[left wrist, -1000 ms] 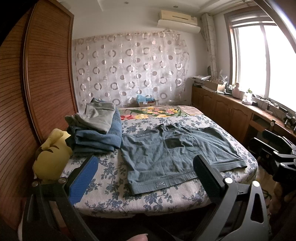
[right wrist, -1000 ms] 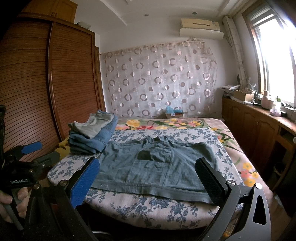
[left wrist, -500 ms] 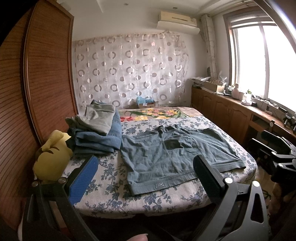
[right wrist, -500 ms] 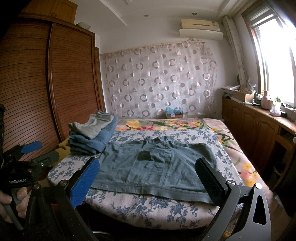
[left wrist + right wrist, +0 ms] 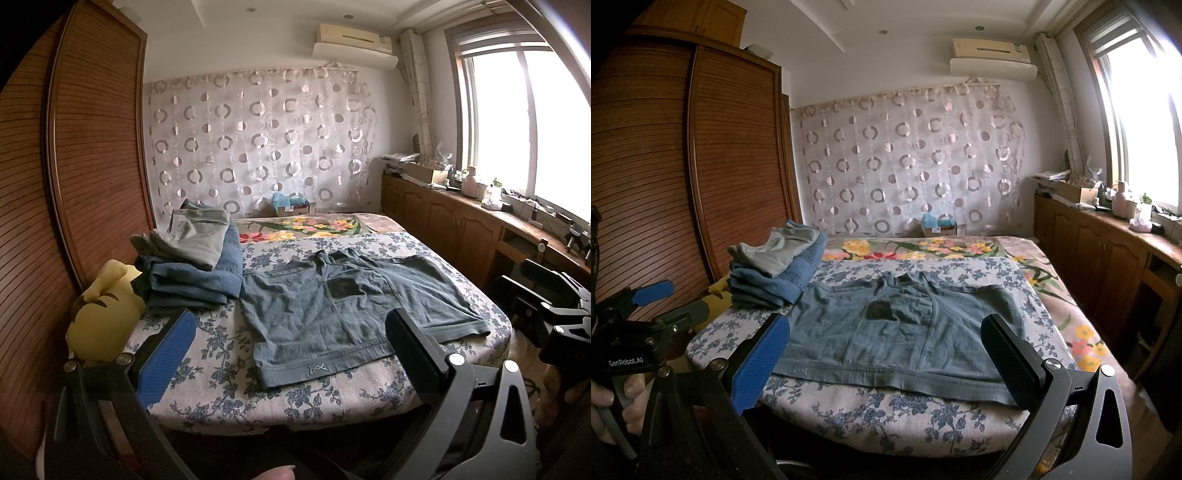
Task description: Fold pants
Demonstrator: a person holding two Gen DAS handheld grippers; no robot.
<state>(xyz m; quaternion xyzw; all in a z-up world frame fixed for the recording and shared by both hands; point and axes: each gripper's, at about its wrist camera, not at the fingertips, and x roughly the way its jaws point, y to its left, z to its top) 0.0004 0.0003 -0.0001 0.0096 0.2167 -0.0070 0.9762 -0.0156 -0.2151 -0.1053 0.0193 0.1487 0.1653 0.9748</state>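
A pair of grey-blue shorts (image 5: 343,314) lies spread flat on the flowered bed sheet, its waistband along the near edge; it also shows in the right wrist view (image 5: 897,336). My left gripper (image 5: 291,347) is open and empty, held off the near edge of the bed, short of the waistband. My right gripper (image 5: 886,354) is open and empty, also short of the near edge. The left gripper shows in the right wrist view (image 5: 646,310) at the far left, held in a hand.
A stack of folded jeans and pants (image 5: 192,266) sits on the bed's left side, by a yellow plush toy (image 5: 103,317). A wooden wardrobe (image 5: 74,184) stands left. Low cabinets (image 5: 461,229) run under the window. The bed (image 5: 229,384) edge is close in front.
Both views have hardly shifted; the left wrist view has drawn back very slightly. The shorts have not moved and both grippers stay open.
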